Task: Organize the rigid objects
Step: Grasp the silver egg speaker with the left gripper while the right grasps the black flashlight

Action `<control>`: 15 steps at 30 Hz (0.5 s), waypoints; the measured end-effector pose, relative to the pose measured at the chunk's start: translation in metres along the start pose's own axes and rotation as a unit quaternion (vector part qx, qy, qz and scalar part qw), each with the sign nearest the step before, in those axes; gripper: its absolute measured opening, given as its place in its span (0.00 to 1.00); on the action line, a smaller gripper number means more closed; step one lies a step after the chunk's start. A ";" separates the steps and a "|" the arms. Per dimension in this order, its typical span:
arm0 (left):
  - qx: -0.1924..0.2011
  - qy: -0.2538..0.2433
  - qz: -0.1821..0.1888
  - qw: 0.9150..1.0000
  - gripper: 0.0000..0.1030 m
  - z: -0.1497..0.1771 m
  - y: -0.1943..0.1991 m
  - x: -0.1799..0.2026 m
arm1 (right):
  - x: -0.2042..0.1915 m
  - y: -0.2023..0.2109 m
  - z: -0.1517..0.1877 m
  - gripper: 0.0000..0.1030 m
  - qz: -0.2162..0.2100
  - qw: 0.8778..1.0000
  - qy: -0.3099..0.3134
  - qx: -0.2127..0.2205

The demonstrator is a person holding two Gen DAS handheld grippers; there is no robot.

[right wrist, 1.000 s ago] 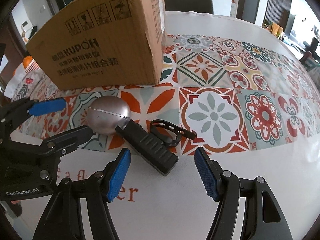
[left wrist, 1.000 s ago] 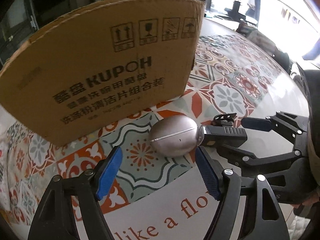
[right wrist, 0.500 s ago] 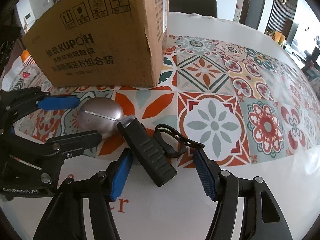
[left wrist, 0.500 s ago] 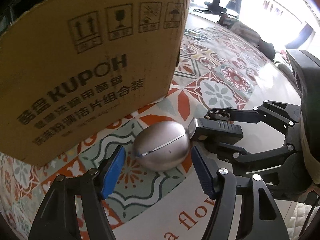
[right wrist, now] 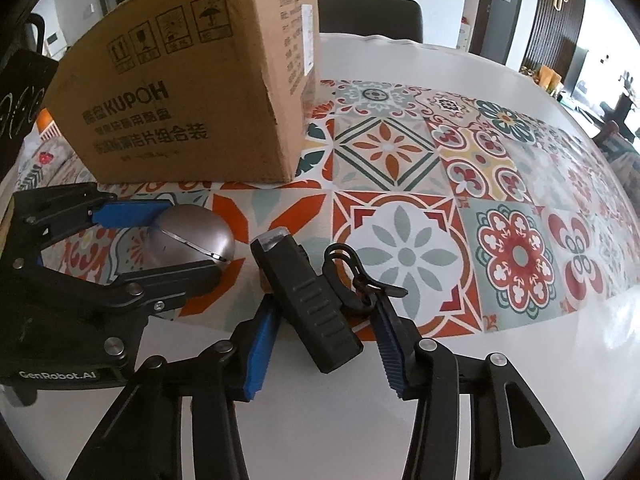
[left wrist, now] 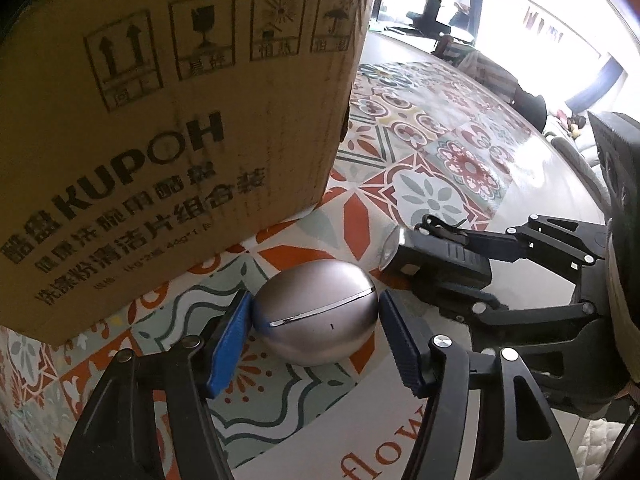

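Now my left gripper [left wrist: 316, 316] has its blue pads set on both sides of the silver egg-shaped case [left wrist: 316, 312], touching it at each end, so the jaws are closed down to the width of the case. The case sits on the patterned tablecloth [right wrist: 404, 256], just in front of the KUPOH cardboard box [right wrist: 180, 96] and near the cloth's white front border. My right gripper [right wrist: 324, 344] straddles the black flashlight [right wrist: 308, 296], jaws partly closed: the left pad lies against the flashlight's side, the right pad is close by the black clip strap [right wrist: 352, 276] on its other side, and I cannot tell whether that pad presses anything. The flashlight lies slantwise across the cloth's front edge, its lens end pointing toward the case, just beside it and apart from it.
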State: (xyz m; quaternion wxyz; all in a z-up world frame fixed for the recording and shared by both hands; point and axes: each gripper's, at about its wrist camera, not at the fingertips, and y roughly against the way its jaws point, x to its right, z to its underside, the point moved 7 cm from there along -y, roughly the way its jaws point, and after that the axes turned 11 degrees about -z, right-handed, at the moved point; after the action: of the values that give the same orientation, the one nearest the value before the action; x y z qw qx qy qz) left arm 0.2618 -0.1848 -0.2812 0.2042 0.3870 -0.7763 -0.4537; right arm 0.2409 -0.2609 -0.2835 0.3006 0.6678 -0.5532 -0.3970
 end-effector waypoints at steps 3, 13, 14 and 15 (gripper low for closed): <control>0.002 0.004 -0.011 1.000 0.62 0.002 -0.003 0.001 | 0.005 0.001 0.000 0.45 -0.001 1.000 -0.015 0.004; 0.013 0.011 -0.036 0.999 0.61 0.004 -0.005 0.008 | 0.012 0.000 -0.001 0.44 0.002 1.000 -0.024 0.008; 0.014 0.011 -0.040 0.999 0.61 0.005 -0.003 0.007 | 0.011 0.001 -0.001 0.44 0.001 1.000 -0.024 0.009; 0.015 0.013 -0.045 0.999 0.61 0.007 -0.001 0.006 | 0.011 0.001 -0.001 0.44 0.002 1.000 -0.023 0.010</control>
State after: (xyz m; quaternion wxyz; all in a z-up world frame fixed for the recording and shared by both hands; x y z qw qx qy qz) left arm 0.2538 -0.1857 -0.2861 0.1884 0.4302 -0.7620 -0.4458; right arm 0.2421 -0.2721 -0.2839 0.2820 0.6608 -0.5647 -0.4061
